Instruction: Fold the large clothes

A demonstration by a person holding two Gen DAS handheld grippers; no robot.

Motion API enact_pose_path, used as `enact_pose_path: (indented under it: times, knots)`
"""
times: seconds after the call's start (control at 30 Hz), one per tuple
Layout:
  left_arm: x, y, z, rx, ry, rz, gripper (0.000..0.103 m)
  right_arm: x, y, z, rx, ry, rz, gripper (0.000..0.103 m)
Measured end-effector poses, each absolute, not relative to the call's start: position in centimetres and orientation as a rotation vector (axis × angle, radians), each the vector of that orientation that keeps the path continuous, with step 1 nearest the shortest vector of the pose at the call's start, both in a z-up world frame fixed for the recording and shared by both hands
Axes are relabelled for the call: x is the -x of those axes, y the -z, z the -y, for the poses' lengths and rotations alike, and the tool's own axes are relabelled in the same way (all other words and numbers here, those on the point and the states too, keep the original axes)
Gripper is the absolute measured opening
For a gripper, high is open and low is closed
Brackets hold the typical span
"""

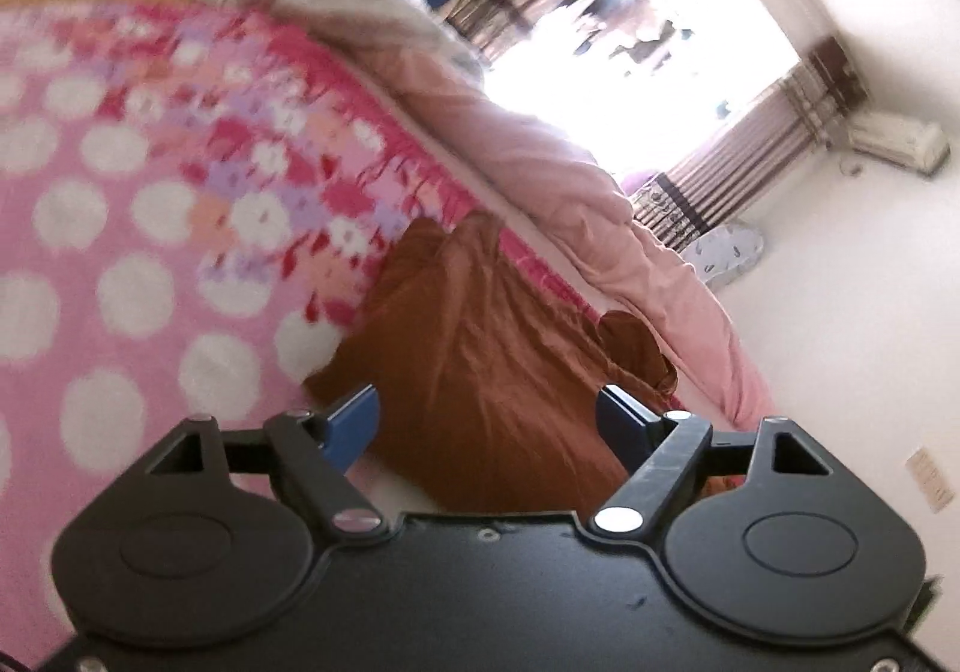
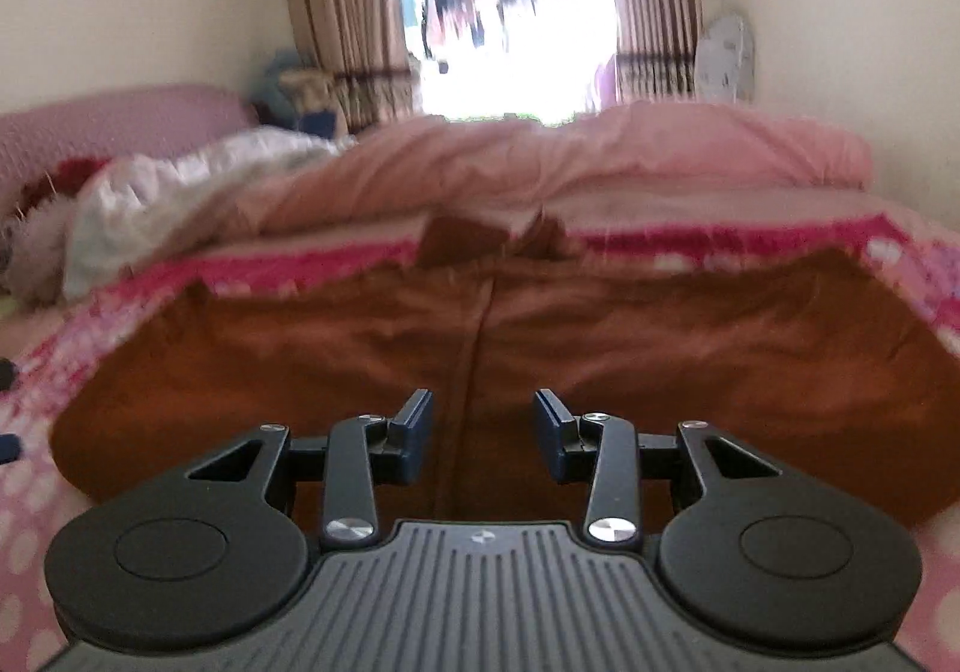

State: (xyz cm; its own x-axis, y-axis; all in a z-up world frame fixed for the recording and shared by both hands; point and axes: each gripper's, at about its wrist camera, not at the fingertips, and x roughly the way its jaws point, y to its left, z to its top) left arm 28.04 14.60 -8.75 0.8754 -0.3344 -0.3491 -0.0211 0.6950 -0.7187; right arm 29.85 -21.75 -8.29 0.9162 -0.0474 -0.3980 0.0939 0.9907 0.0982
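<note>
A large brown garment (image 2: 420, 336) lies spread flat on a pink dotted blanket (image 2: 36, 540) on the bed. It also shows in the tilted left wrist view (image 1: 480, 360), bunched toward the bed's far side. My left gripper (image 1: 489, 408) is open and empty, hovering over the garment's near edge. My right gripper (image 2: 483, 414) is open and empty, just above the garment's middle seam near its front edge. Both views are blurred.
A pink duvet (image 2: 600, 156) is heaped along the far side of the bed, with a white cloth (image 2: 180, 192) at the left. Behind are curtains (image 2: 348, 12), a bright window (image 2: 504, 0) and white walls. The pink dotted blanket (image 1: 120, 252) fills the left wrist view's left.
</note>
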Motion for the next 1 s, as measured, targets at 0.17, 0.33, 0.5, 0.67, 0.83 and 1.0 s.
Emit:
enact_pose_path:
  times: [0.17, 0.33, 0.5, 0.67, 0.83, 1.0]
  knots:
    - [-29.0, 10.8, -14.4, 0.881, 0.159, -0.538, 0.081, -30.3, 9.9, 21.9, -0.174, 0.09, -0.459, 0.047]
    - [-30.1, 12.4, -13.6, 0.928, 0.14, -0.563, 0.081, -30.0, 9.8, 21.9, -0.169, 0.089, -0.465, 0.047]
    - [-31.1, 12.5, -13.3, 0.909, 0.076, -0.535, 0.081, -30.2, 10.1, 22.0, -0.178, 0.088, -0.463, 0.047]
    - [-33.0, 12.5, -13.1, 0.883, 0.051, -0.519, 0.082, -30.4, 10.1, 22.0, -0.174, 0.087, -0.465, 0.048]
    - [-35.2, 12.1, -12.6, 0.866, 0.045, -0.523, 0.086, -30.7, 10.2, 22.3, -0.186, 0.084, -0.471, 0.048]
    - [-36.6, 12.0, -12.4, 0.858, 0.048, -0.523, 0.084, -30.6, 10.4, 22.2, -0.192, 0.084, -0.47, 0.048]
